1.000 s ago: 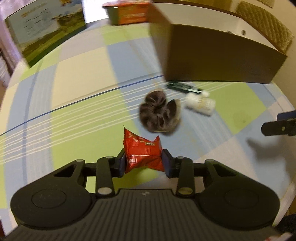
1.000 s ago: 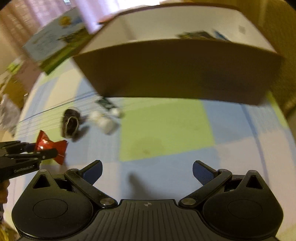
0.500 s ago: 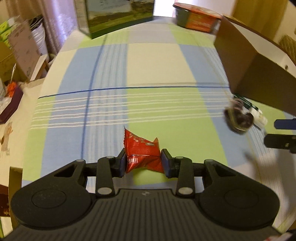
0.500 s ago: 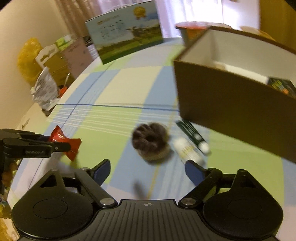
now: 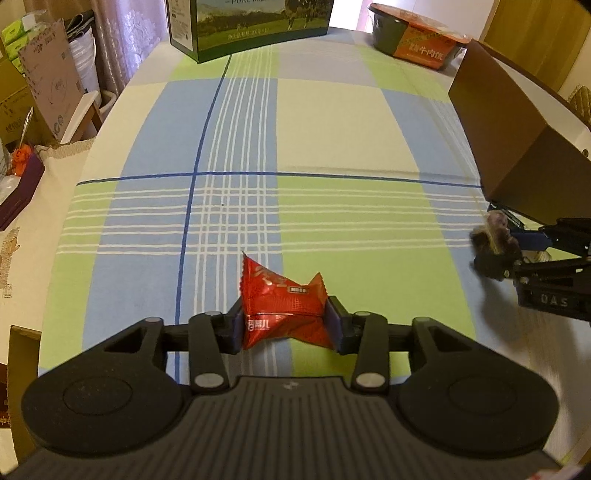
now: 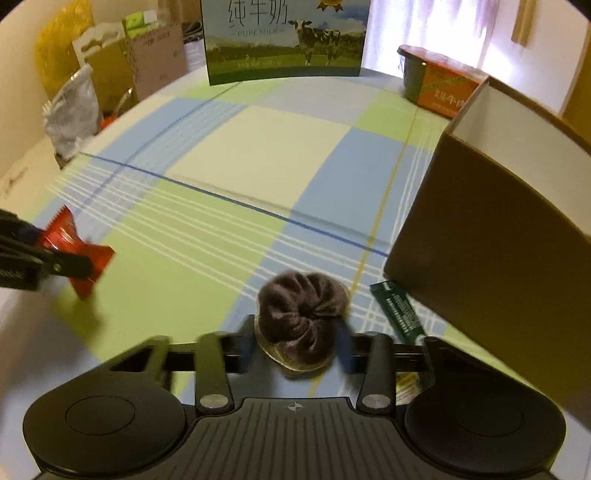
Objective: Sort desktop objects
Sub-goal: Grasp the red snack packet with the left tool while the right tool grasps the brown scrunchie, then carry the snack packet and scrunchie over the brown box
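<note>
One red shiny candy wrapper (image 5: 283, 305), one brown fluffy hair scrunchie (image 6: 302, 309), one brown cardboard box (image 6: 495, 236) and one green flat packet (image 6: 400, 310) are seen.

The left gripper (image 5: 284, 323) pinches a red snack packet (image 5: 282, 304) between its two fingers, above the checked cloth of the worktop (image 5: 325, 125). At the right edge the right gripper (image 5: 506, 254) closes around a dark brown scrunchie (image 5: 495, 234), just in front of a brown cardboard box (image 5: 517, 147). At the far end stand a green milk carton box (image 5: 251, 26) and an instant noodle bowl (image 5: 417, 40), well apart.
</note>
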A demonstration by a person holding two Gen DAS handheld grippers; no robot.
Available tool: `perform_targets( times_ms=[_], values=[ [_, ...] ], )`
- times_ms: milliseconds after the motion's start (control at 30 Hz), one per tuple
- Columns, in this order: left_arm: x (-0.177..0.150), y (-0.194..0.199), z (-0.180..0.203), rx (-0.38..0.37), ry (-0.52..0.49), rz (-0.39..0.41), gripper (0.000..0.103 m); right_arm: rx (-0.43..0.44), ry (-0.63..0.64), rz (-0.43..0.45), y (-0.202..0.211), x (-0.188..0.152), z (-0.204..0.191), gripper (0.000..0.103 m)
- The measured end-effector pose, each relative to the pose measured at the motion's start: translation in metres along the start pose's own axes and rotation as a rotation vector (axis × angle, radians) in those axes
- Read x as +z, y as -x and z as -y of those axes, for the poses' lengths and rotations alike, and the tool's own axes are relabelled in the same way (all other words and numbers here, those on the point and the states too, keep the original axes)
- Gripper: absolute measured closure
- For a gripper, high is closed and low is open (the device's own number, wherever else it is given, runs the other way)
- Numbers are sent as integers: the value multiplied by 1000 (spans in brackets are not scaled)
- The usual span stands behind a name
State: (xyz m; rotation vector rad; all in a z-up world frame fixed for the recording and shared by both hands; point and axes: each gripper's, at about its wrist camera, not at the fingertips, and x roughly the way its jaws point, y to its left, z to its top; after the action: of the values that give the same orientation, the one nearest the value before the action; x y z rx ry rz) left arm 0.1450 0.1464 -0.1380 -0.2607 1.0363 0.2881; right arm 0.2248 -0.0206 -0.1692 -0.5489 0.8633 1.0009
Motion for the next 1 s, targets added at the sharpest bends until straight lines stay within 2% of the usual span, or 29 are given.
perform_targets(
  times_ms=[33,133,233,400,667,1000],
  values=[
    [0,-1,-1,-3,1,-2,65,-1,-1,1,0,-1,1,78],
    [0,-4,1,-5,-8,2,66,15,-33,3,5,-2,8,82],
    [2,-5,3,-19,-17,2,74,36,-67,7,15,-5,12,83],
    [4,-1,9,-27,-23,13,77,83,-146,13,35,-9,19,83],
    [5,17,33,-81,-45,39,79,124,-227,25,70,-20,34,83],
    [9,47,93,-181,-123,84,79,42,-316,-16,115,-48,66,83]
  ],
)
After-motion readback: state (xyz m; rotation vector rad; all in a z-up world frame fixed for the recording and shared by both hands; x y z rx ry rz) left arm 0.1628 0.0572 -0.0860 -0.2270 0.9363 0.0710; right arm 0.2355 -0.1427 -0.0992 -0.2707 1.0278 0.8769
